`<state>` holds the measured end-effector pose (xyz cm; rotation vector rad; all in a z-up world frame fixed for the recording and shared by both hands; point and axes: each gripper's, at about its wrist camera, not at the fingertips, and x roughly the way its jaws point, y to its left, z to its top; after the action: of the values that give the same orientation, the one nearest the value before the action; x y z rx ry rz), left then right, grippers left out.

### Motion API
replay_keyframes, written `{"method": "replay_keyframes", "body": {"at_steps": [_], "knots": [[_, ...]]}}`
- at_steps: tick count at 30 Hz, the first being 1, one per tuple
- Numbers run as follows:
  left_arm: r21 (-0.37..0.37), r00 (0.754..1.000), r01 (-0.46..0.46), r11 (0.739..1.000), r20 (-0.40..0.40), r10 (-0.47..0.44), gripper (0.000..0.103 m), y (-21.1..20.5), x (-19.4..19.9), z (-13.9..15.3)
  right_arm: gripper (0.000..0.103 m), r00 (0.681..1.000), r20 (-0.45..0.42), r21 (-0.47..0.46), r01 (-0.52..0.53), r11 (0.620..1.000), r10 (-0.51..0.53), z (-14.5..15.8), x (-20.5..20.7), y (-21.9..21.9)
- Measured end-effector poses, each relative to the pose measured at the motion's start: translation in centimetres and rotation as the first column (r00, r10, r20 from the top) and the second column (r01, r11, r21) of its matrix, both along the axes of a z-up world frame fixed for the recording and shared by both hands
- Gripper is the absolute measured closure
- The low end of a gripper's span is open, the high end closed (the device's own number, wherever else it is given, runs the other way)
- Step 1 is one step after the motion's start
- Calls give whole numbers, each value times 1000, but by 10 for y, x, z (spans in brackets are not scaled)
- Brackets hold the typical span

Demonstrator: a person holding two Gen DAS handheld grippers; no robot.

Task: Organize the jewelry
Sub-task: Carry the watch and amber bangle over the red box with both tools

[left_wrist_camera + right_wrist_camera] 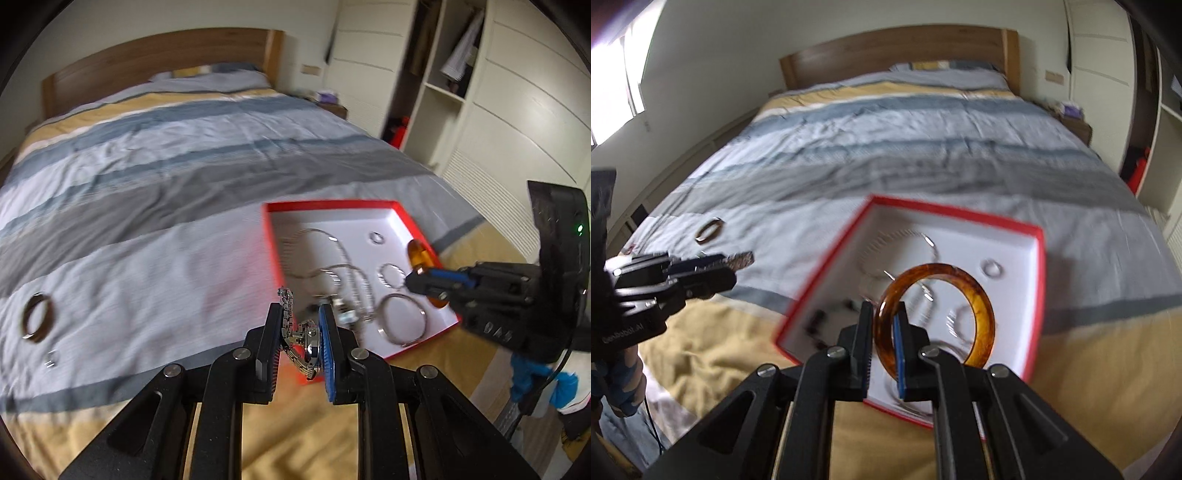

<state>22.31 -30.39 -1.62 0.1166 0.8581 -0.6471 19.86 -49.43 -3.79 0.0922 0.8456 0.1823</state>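
Observation:
My left gripper point(301, 317) is shut on a silver metal-band wristwatch point(304, 341), held just above the near left corner of the red box point(271, 243). The box has a white inside with a chain necklace point(332, 258), rings and a silver bangle point(402, 319). My right gripper point(884, 310) is shut on an amber bangle point(982, 321) and holds it over the box point(1039, 258). The right gripper also shows in the left wrist view point(413, 282), with the amber bangle point(419, 253) in it. The left gripper with the watch shows in the right wrist view point(738, 262).
A brown bangle point(37, 314) and a small ring point(51, 359) lie on the striped bedspread point(147, 221) at the left. The brown bangle shows in the right wrist view point(709, 229). The wooden headboard point(159, 62) is at the back, white wardrobes point(517, 110) on the right.

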Motion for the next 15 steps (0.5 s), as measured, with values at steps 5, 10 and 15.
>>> {"method": "replay_keyframes", "body": {"at_steps": [5, 10, 15], "knots": [[29, 997, 59, 998, -48, -58, 84, -40, 7, -27, 94, 999, -53, 4, -6, 1000, 6, -28, 4, -19], [67, 995, 68, 995, -83, -63, 84, -59, 15, -54, 94, 996, -79, 3, -44, 999, 44, -43, 8, -18], [100, 993, 59, 993, -107, -48, 84, -61, 20, -72, 93, 992, -102, -12, -69, 998, 68, -52, 12, -14]]}}
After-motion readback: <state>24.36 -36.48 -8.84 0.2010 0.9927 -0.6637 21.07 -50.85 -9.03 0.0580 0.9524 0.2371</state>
